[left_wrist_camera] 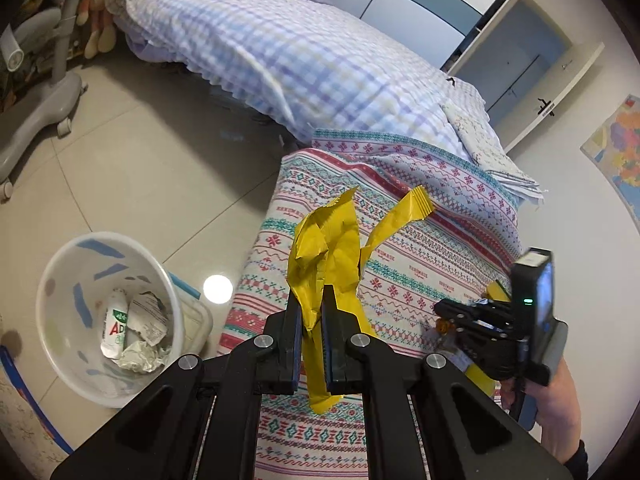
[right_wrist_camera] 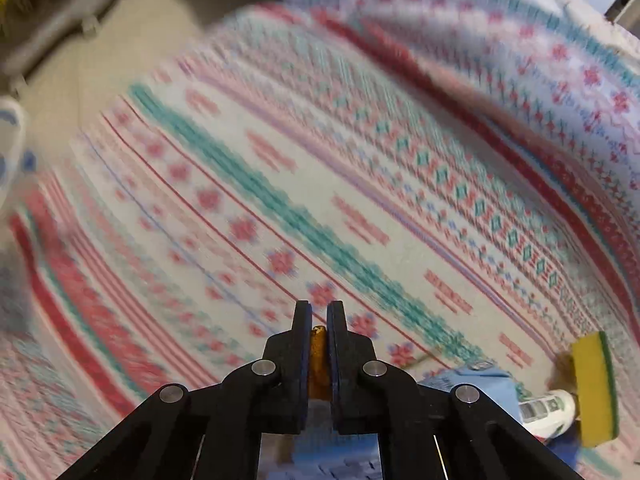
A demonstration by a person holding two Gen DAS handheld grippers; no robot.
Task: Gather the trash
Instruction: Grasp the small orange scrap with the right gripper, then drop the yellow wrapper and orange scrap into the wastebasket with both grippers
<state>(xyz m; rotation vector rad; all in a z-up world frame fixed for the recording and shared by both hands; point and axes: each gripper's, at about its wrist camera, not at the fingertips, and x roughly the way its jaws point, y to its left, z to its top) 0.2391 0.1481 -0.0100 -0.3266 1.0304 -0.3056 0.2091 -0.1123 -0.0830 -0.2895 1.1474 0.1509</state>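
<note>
Yellow wrapper (left_wrist_camera: pixel 326 256) pinched in left tool (left_wrist_camera: pixel 311 300) above patterned bedspread (left_wrist_camera: pixel 420 248), bedroom floor (left_wrist_camera: pixel 132 160) beside

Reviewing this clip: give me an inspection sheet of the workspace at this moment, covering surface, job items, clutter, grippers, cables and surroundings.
Surface: patterned bedspread, wrinkled; tiled floor beside it.
Job's things: crumpled yellow wrapper in the left gripper; white bin on the floor, already holding a small bottle and crumpled paper.
Clutter: yellow-green sponge, small white bottle and a blue item on the bedspread.
Grippers: left shut on the wrapper; right gripper shut on a thin amber piece, view blurred.
Cables: nothing seen.
Surroundings: checked quilt, wardrobe, wall map, grey wheeled stand.
</note>
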